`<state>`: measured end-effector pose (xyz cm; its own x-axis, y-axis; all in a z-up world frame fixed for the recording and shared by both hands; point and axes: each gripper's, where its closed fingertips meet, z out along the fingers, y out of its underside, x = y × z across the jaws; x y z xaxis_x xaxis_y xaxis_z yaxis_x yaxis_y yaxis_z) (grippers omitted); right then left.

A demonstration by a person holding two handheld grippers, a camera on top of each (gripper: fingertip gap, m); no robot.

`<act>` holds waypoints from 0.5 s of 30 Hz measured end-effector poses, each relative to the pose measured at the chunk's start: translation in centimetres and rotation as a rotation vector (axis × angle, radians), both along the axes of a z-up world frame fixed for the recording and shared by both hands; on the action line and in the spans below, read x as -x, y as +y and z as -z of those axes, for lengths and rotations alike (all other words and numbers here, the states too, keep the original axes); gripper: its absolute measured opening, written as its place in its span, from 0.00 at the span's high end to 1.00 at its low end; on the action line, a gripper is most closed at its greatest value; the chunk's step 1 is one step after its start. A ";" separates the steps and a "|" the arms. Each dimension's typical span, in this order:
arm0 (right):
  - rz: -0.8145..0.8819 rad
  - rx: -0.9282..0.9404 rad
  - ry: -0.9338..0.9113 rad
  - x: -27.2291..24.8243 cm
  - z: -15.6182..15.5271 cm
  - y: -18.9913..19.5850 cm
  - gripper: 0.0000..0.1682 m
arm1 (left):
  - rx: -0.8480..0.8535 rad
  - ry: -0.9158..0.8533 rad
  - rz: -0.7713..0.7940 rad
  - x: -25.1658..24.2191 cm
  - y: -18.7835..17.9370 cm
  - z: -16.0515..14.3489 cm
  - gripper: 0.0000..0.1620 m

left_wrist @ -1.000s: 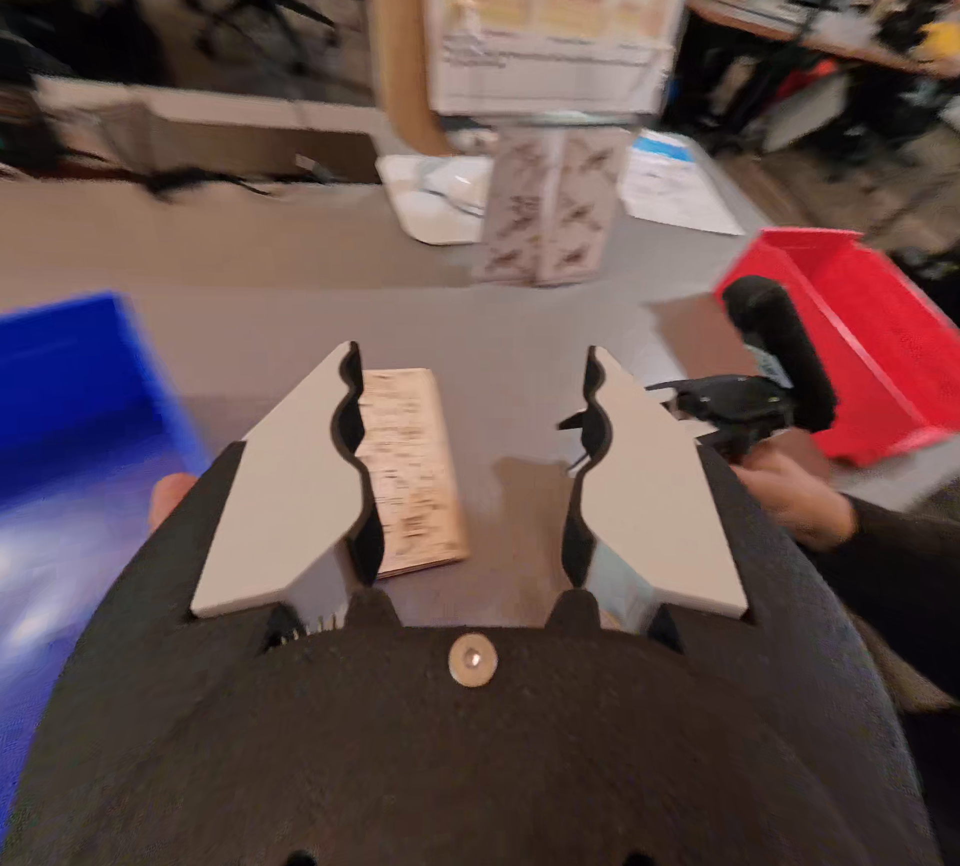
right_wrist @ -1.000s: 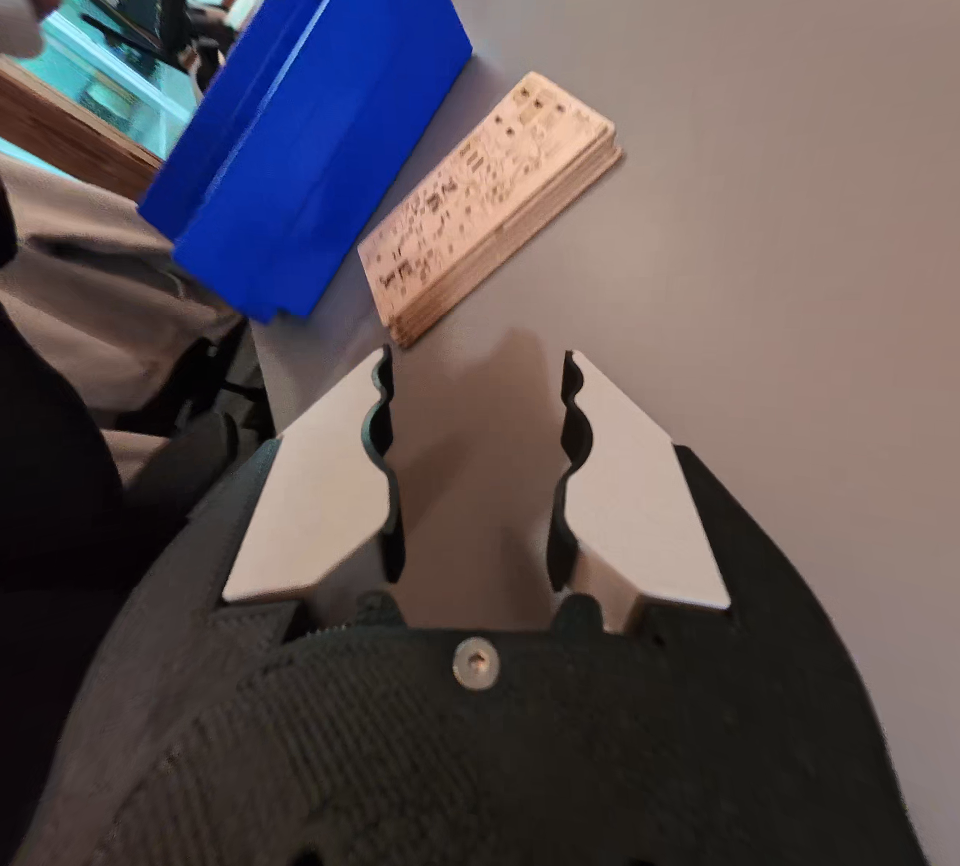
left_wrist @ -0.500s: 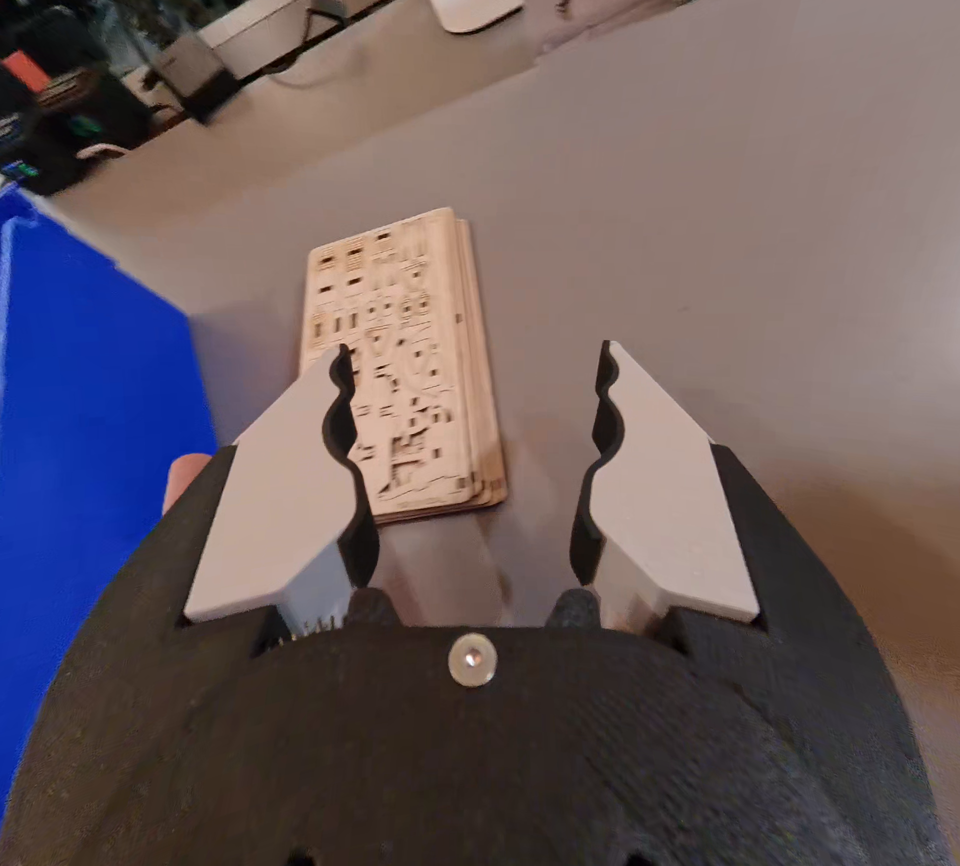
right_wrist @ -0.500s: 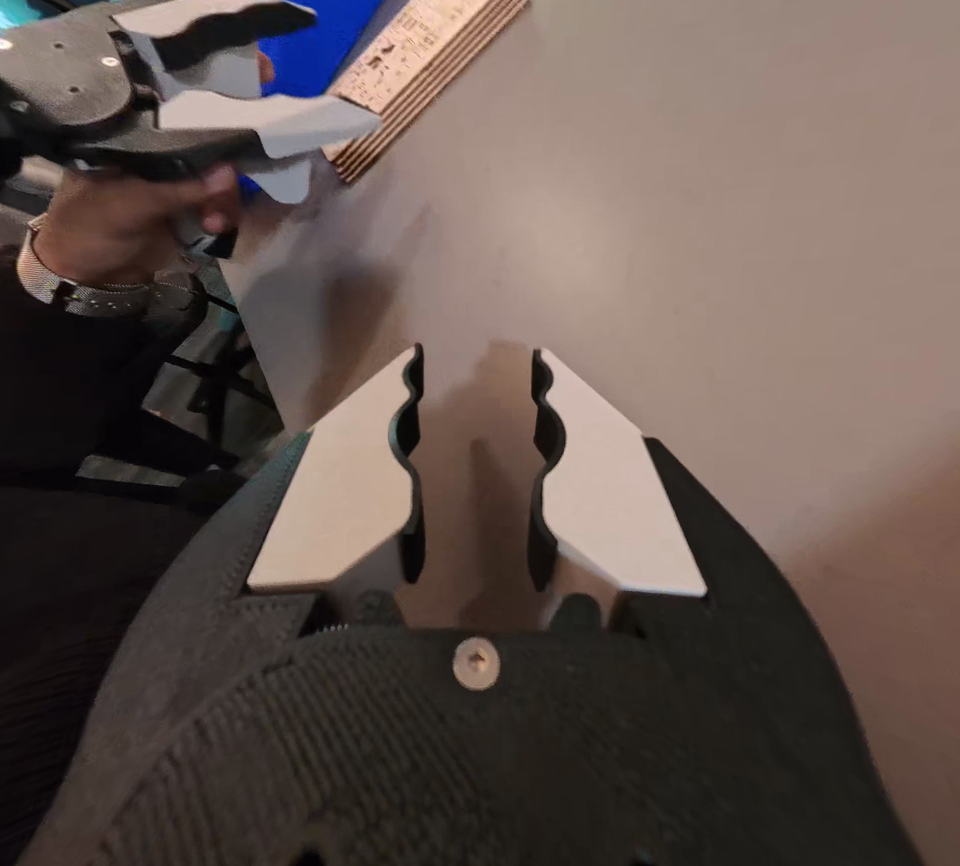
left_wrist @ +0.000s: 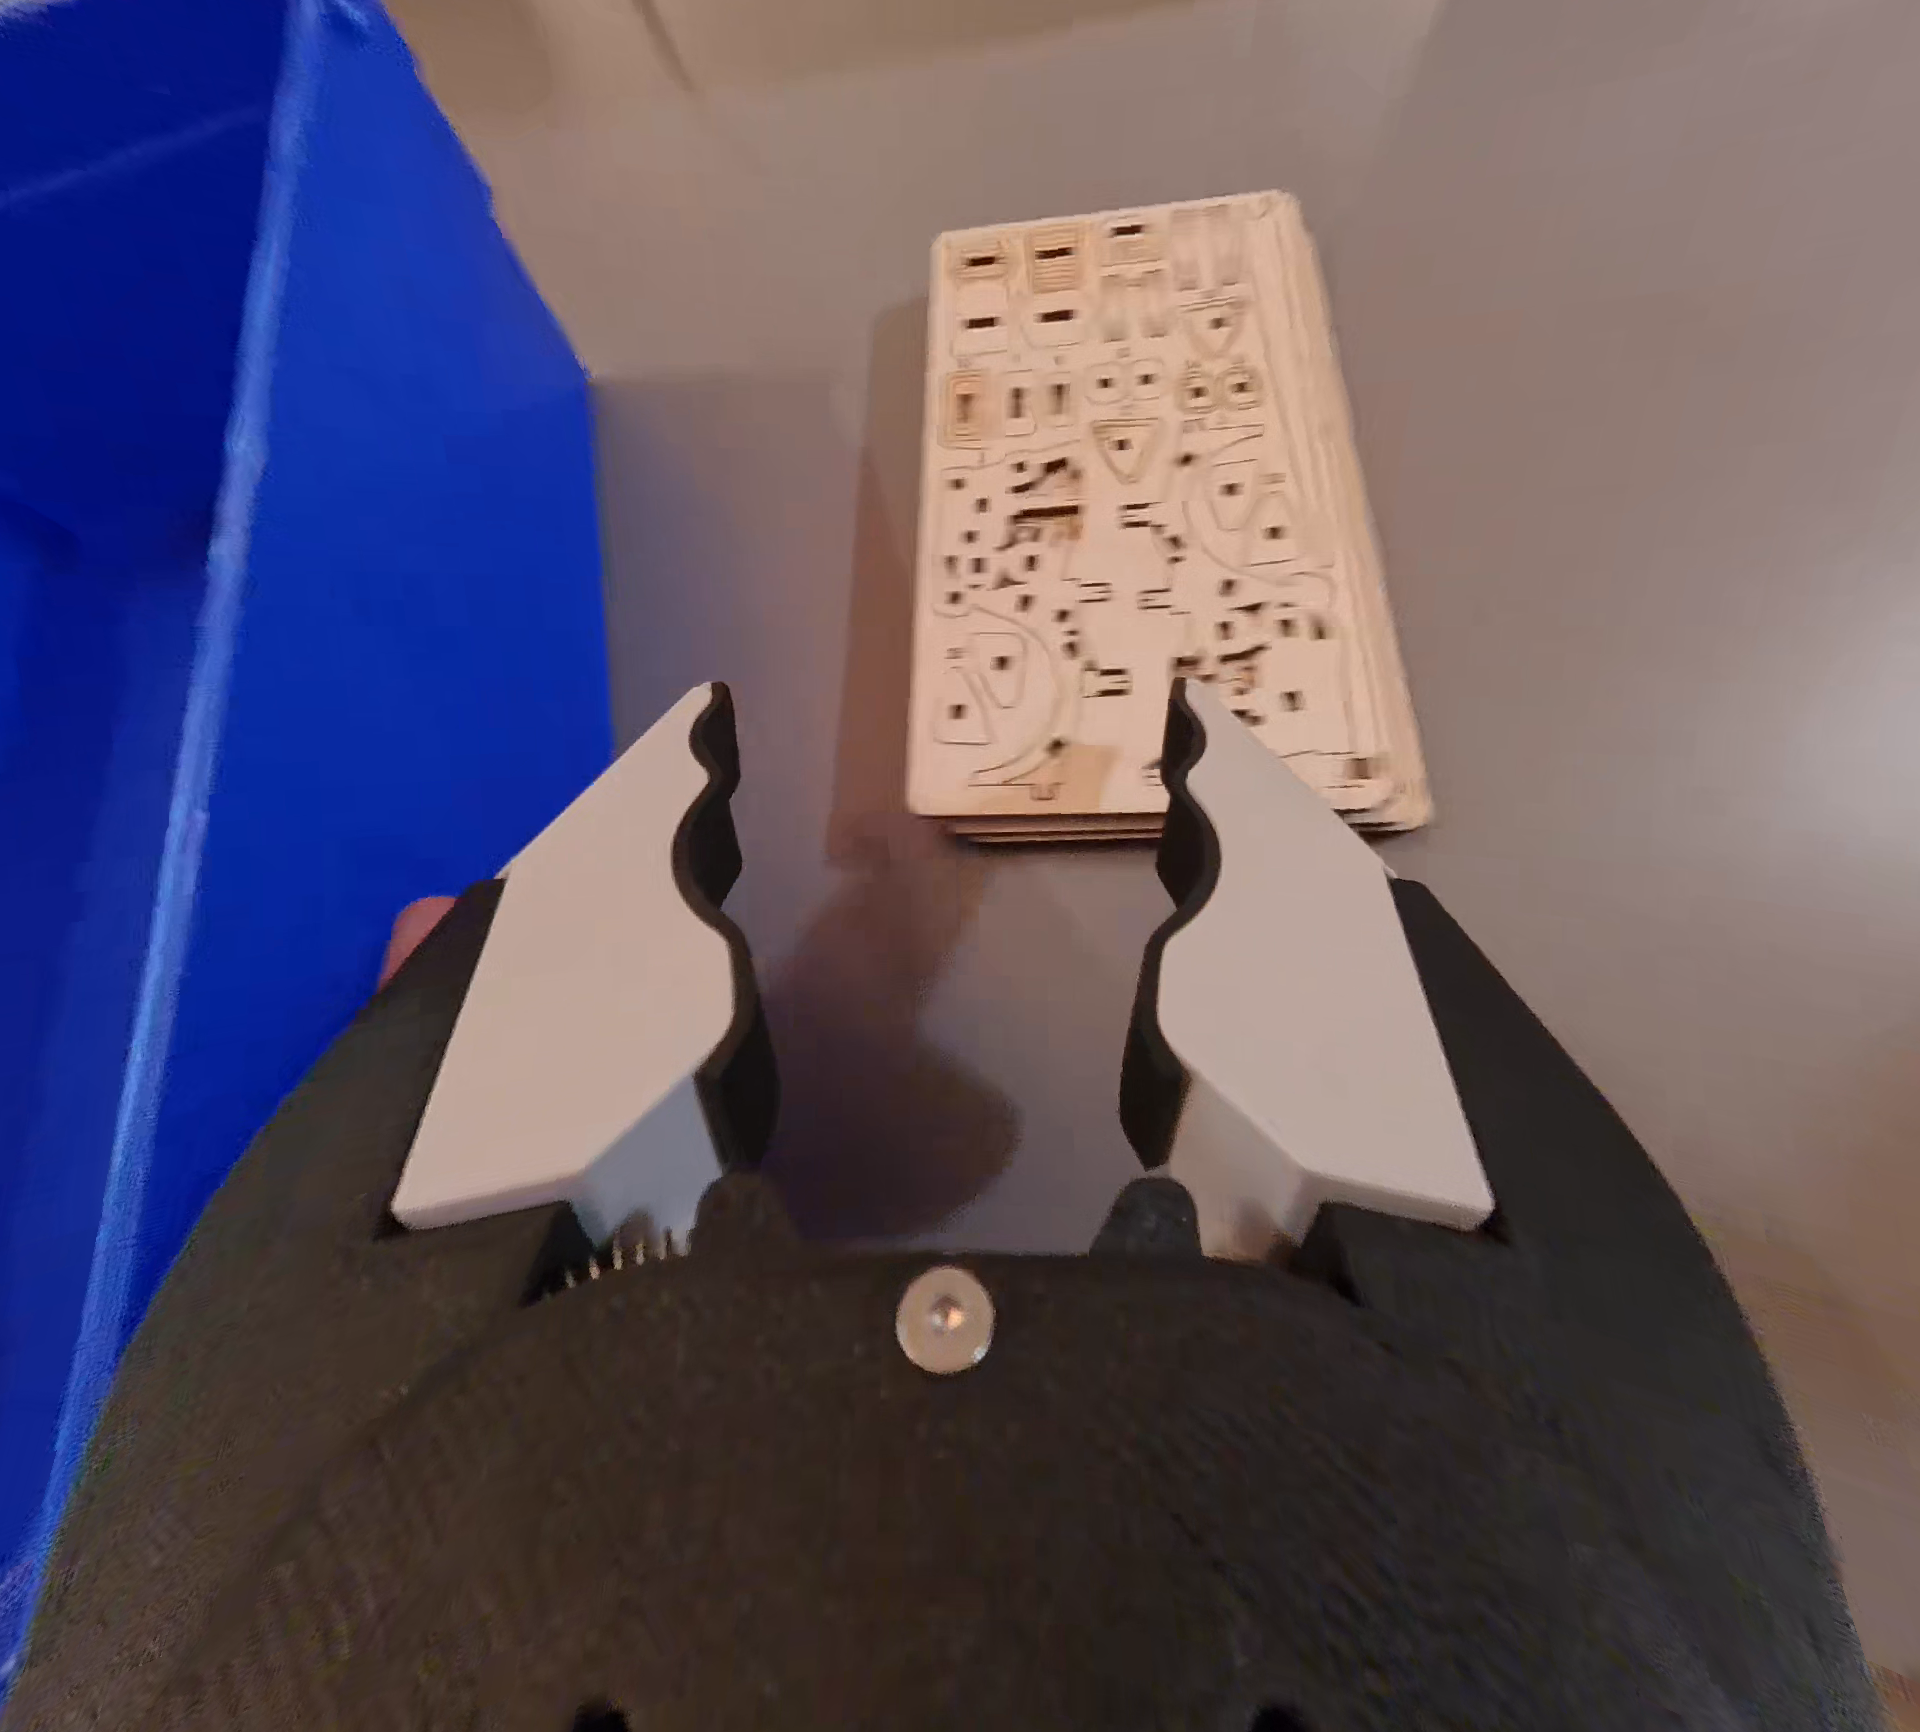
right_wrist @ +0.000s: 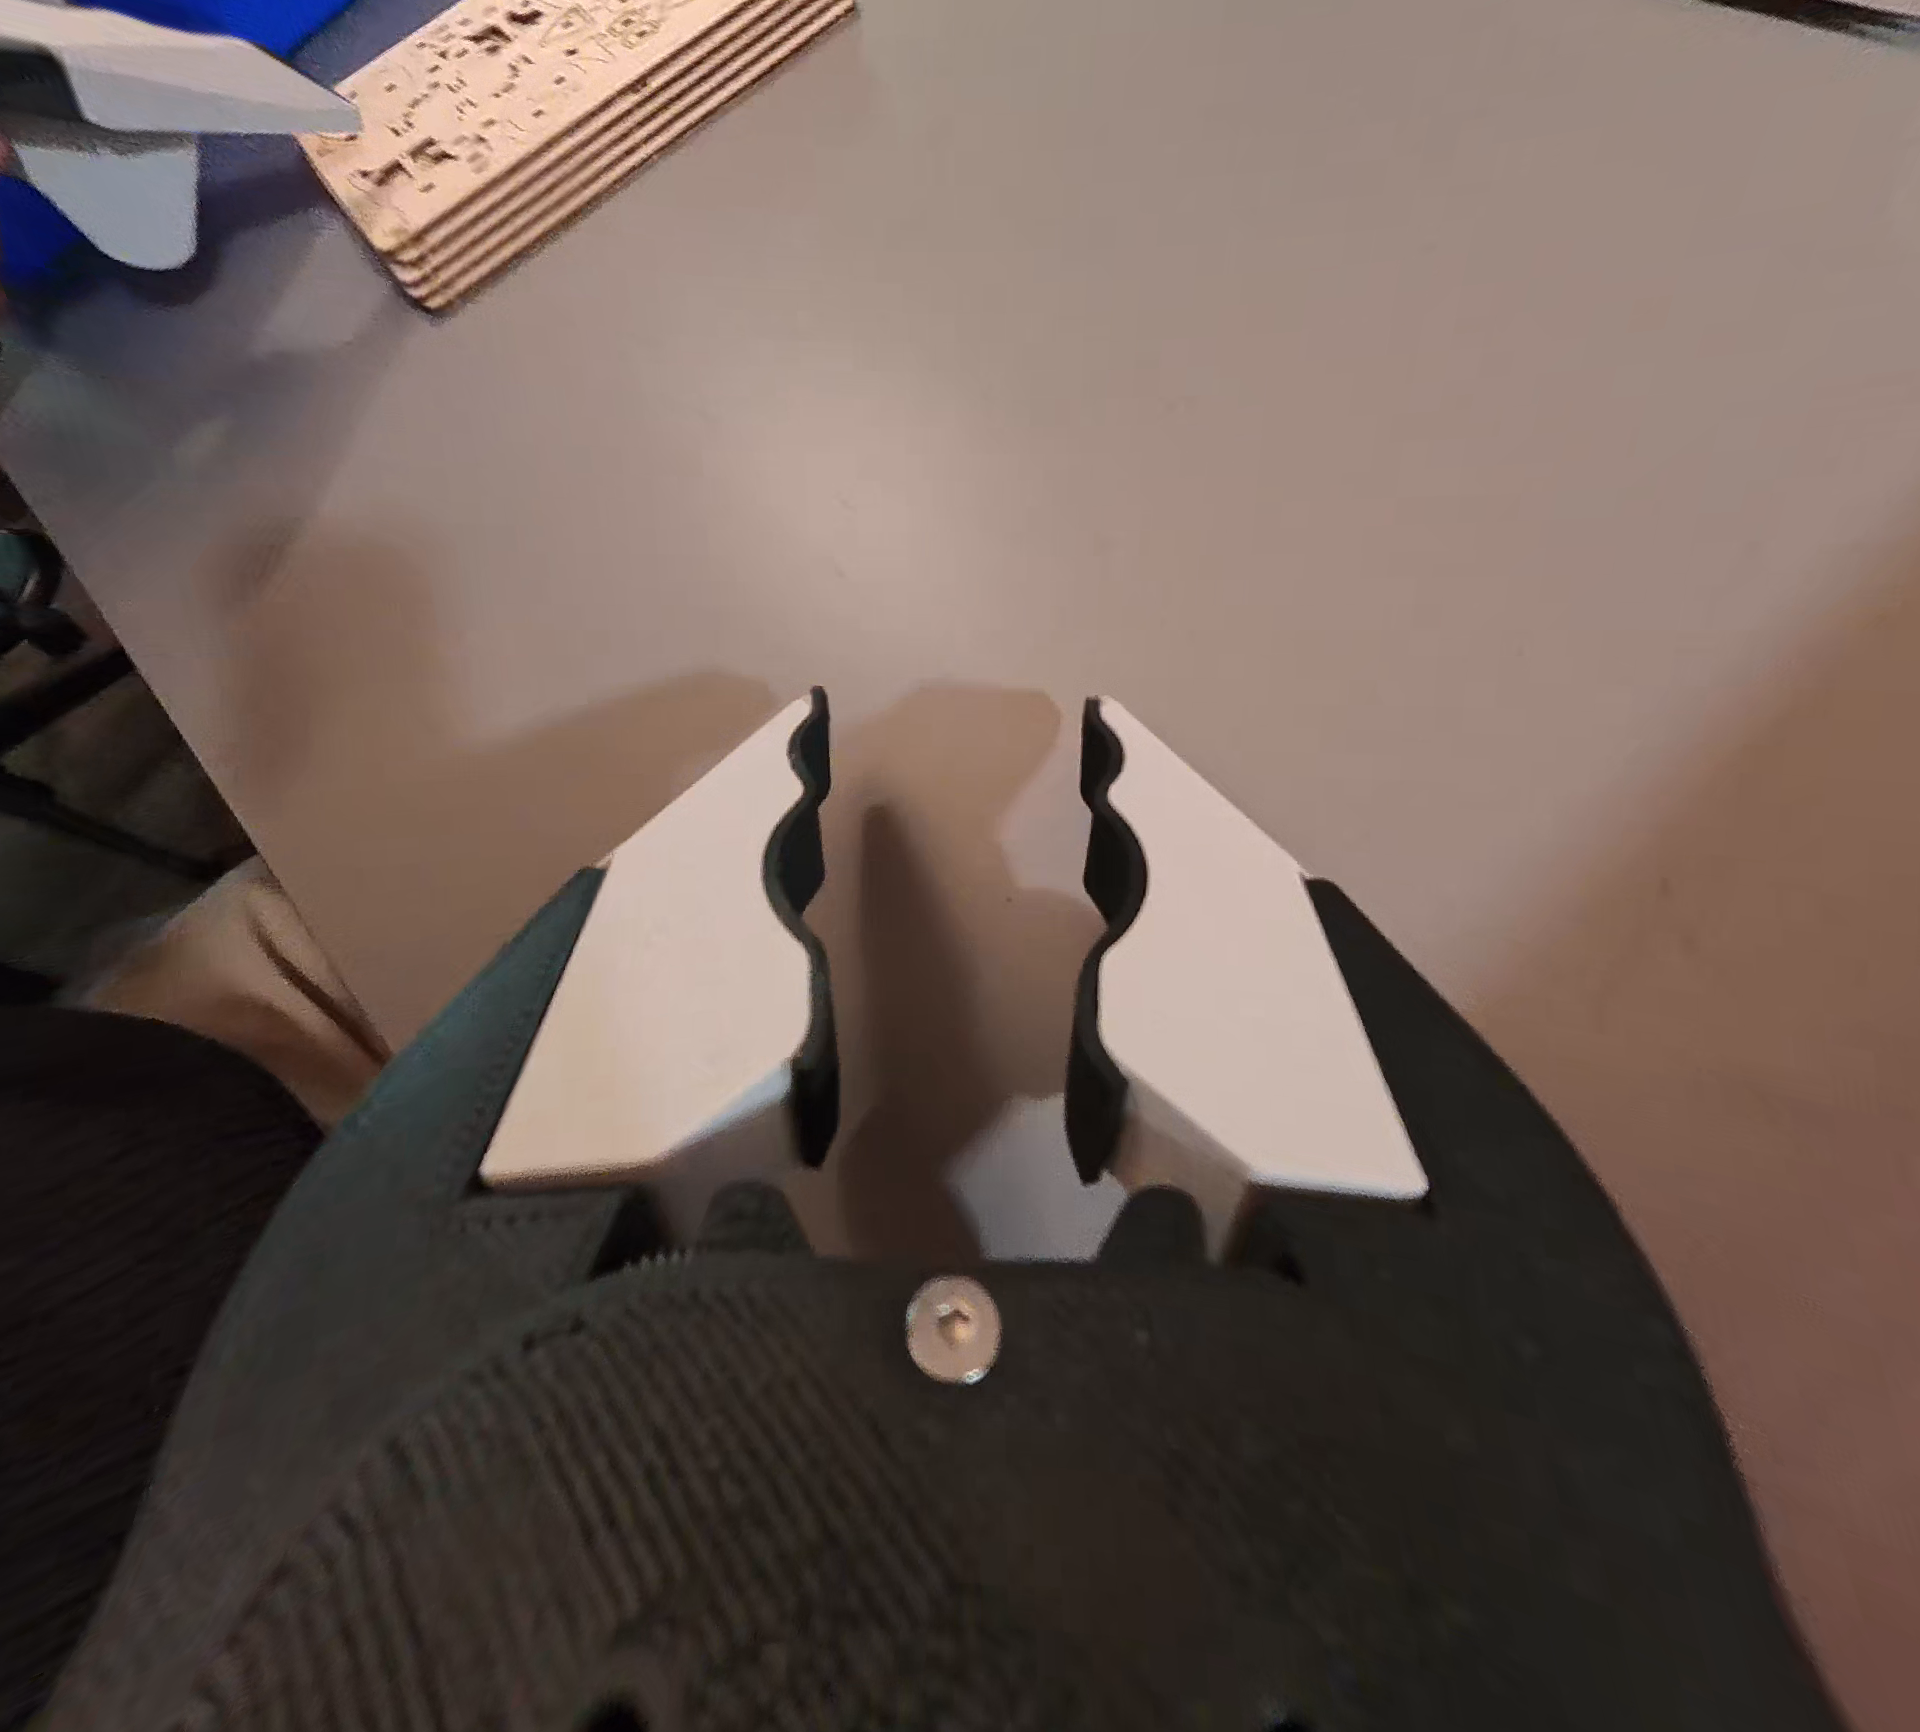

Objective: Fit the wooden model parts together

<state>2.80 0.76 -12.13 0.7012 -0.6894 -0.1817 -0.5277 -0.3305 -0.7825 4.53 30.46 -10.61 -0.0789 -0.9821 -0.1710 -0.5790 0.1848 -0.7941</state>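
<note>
A stack of wooden model sheets lies flat on the grey table, just beside a blue bin on its left. The left gripper hovers at the stack's near end, jaws spread wide and empty. The right gripper sits well apart over bare table, jaws moderately parted, holding nothing.
</note>
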 end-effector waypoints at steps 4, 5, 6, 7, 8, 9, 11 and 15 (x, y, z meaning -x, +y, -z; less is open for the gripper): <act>-0.059 -0.056 0.010 0.7 -0.8 1.5 0.72 | -0.130 -0.078 -0.083 0.6 2.2 -1.4 0.45; -0.073 -0.064 0.008 1.0 -1.0 1.6 0.72 | -0.059 -0.070 -0.049 0.9 1.0 -1.5 0.43; -0.080 -0.068 0.001 1.1 -1.1 1.6 0.72 | 0.028 -0.069 -0.007 1.2 -0.7 -1.8 0.40; -0.087 -0.071 -0.006 1.2 -1.2 1.6 0.73 | 0.102 -0.072 0.045 1.3 -2.6 -2.2 0.38; -0.095 -0.077 -0.009 1.3 -1.3 1.7 0.73 | 0.150 -0.069 0.094 1.3 -4.4 -2.3 0.36; -0.102 -0.085 -0.005 1.4 -1.4 1.9 0.73 | 0.164 -0.053 0.119 1.1 -5.6 -2.1 0.33; -0.105 -0.119 0.000 1.3 -1.9 2.5 0.71 | 0.093 0.005 0.118 0.0 -6.2 -1.0 0.26; -0.094 -0.188 -0.053 0.6 -3.2 3.5 0.66 | -0.099 0.000 0.060 -2.9 -6.0 -1.8 0.25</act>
<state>2.24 4.26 -8.89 0.7730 -0.5778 -0.2619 -0.4577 -0.2222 -0.8609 7.44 24.50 -8.86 -0.1372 -0.9539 -0.2668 -0.5645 0.2966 -0.7703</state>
